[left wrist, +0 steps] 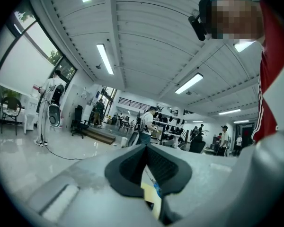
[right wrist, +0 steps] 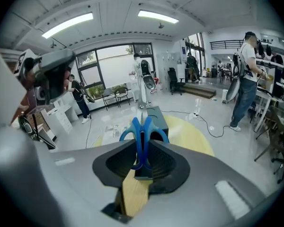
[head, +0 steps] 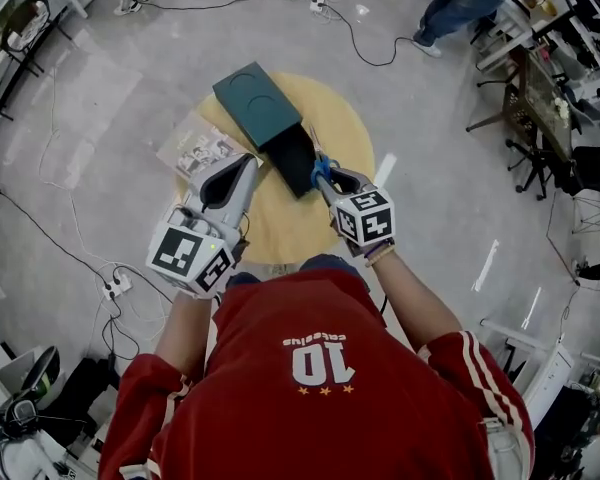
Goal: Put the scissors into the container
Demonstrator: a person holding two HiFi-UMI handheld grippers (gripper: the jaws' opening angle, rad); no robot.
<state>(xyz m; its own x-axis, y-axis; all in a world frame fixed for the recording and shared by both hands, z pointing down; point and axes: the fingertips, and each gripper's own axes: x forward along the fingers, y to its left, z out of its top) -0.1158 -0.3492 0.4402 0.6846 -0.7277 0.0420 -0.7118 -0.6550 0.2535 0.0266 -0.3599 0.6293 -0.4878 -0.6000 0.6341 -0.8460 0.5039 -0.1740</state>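
right tongs (right wrist: 143,145) clenched on the scissors (right wrist: 143,130); blue handles sit between the pads, blades point away toward the container (right wrist: 157,118); scissors are off the bench (right wrist: 191,136), not in the box yet

left tongs (left wrist: 146,150) look closed on nothing; they hover at the 9 o'clock side of the container and point mostly up at the ceiling

head view: the container (head: 292,158) runs from bench centre out to 11 o'clock; dark green part (head: 257,103) at the far end, black open part nearest the person; printed sheets (head: 200,148) at 9 o'clock on the bench (head: 350,128), not in the way

the scissors (head: 321,166) ride at the 3 o'clock edge of the black part, just beside it; whether they touch it I can't tell

step in hand, my read: carry and lower into the black opening

to do it well:
- shift toward 9 o'clock until the blades are over the cavity, not the rim
- turn the scissors to lie along the box's long axis; probably won't fit crosswise
- tips in first at a shallow angle; let go only once they rest on the floor of the box
- the box may slide if nudged; the left tongs could steady its 9 o'clock wall
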